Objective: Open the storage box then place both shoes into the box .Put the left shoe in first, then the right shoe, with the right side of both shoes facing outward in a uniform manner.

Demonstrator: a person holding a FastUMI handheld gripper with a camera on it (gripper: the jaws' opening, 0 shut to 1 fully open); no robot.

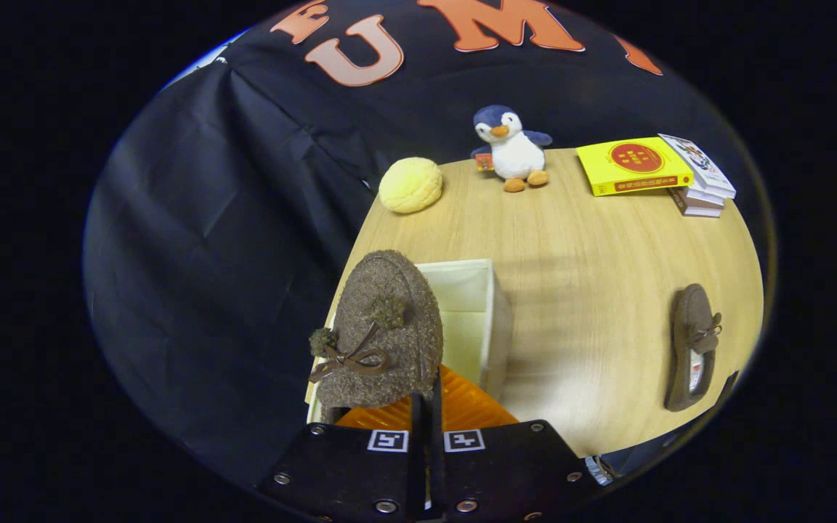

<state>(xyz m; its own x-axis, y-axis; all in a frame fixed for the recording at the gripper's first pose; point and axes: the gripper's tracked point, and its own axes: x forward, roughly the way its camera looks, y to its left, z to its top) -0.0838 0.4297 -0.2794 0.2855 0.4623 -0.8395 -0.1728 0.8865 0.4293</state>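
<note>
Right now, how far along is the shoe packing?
The storage box is already open. The hand-held gripper is shut on one brown shoe, held over the box's opening. The other shoe lies on the table and still has to go in.

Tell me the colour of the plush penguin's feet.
Orange, matching its beak; the penguin stands at the table's far edge, well beyond the tongs, in the gripper view.

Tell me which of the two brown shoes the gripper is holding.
The shoe with the bow and pom-poms, hanging over the open cream box; the gripper is shut on its edge. The other shoe lies apart on the table.
</note>
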